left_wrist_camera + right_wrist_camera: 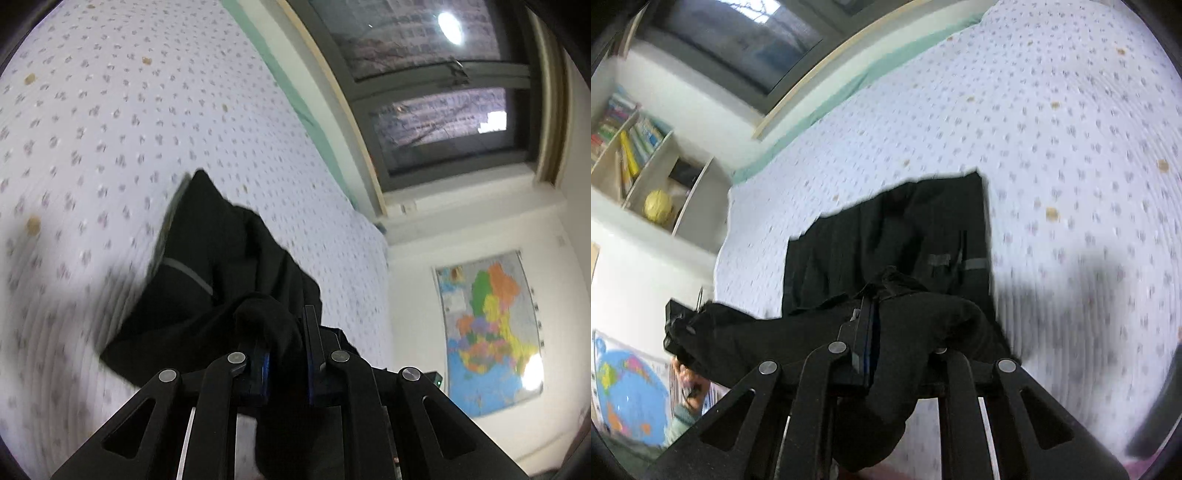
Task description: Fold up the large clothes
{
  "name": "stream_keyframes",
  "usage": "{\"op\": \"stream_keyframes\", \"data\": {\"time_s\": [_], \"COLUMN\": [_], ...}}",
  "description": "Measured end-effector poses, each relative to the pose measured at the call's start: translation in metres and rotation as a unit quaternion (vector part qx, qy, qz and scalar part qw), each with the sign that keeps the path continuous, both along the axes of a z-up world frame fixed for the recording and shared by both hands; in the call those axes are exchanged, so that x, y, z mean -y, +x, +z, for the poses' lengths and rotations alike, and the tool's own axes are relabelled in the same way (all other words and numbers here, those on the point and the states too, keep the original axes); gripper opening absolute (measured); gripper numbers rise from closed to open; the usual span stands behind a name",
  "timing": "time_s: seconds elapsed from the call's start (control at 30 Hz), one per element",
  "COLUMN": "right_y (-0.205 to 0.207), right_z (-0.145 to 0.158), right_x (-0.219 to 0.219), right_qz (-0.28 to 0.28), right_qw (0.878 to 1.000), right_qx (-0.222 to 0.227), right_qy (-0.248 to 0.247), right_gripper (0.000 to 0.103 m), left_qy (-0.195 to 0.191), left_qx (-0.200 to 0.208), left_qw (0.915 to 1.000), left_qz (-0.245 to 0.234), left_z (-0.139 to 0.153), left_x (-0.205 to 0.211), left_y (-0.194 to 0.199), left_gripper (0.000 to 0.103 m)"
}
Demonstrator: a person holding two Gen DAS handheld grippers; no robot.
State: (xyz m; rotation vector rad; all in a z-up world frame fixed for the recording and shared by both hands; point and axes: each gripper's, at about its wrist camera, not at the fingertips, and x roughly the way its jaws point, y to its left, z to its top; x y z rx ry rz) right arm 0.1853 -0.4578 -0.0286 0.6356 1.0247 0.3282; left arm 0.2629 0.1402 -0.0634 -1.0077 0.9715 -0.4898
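A large black garment (207,266) with a grey stripe lies partly on the white dotted bedspread (110,129). Its near end is lifted off the bed. My left gripper (286,332) is shut on a bunched fold of the black cloth, which bulges up between the blue pads. In the right wrist view the black garment (886,236) spreads flat further off, and its near edge rises to my right gripper (882,295), shut on the cloth. Fabric drapes over the right finger and hides it. The left gripper shows at the left edge, cloth hanging from it.
The bedspread (1052,129) fills most of both views, with a green edge (295,99) along a window wall. A map poster (491,332) hangs on the wall. A bookshelf (639,162) with books and a yellow ball stands beyond the bed. A person's hand (689,380) holds the left gripper.
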Motion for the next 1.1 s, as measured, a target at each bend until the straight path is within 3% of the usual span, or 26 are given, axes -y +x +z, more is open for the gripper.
{"op": "stream_keyframes", "data": {"time_s": [0.2,0.4,0.53,0.63,0.77,0.87,0.93,1.03,1.1], "right_y": [0.092,0.155,0.171,0.172,0.176,0.174,0.168,0.15,0.137], "right_z": [-0.032,-0.101,-0.14,-0.151,-0.158,-0.139,-0.12,-0.083,-0.062], "right_x": [0.006,-0.004,-0.01,-0.01,-0.01,-0.005,-0.002,0.005,0.006], "right_qz": [-0.052,-0.069,-0.061,-0.059,-0.058,-0.048,-0.032,0.005,0.023], "right_qw": [0.998,0.991,0.987,0.985,0.984,0.985,0.988,0.993,0.995], "right_qx": [-0.04,-0.115,-0.15,-0.159,-0.171,-0.167,-0.153,-0.119,-0.098], "right_qy": [0.017,-0.006,-0.007,-0.001,0.006,0.013,0.013,0.015,0.009], "right_gripper": [0.018,0.019,0.019,0.019,0.019,0.024,0.028,0.037,0.043], "left_qy": [0.021,0.089,0.112,0.12,0.124,0.144,0.149,0.115,0.114], "left_qx": [-0.034,-0.109,-0.144,-0.148,-0.148,-0.133,-0.101,-0.051,-0.019], "left_qw": [0.9985,0.9891,0.9826,0.9813,0.981,0.9805,0.9825,0.9891,0.9906], "left_qz": [0.037,0.045,0.038,0.03,0.019,-0.013,-0.048,-0.077,-0.073], "left_z": [-0.024,-0.087,-0.13,-0.144,-0.147,-0.129,-0.104,-0.062,-0.032], "left_x": [0.008,0.024,0.034,0.037,0.037,0.04,0.038,0.024,0.01], "left_y": [0.072,0.137,0.157,0.16,0.162,0.161,0.154,0.134,0.117], "left_gripper": [0.016,0.017,0.017,0.019,0.019,0.019,0.024,0.05,0.081]}}
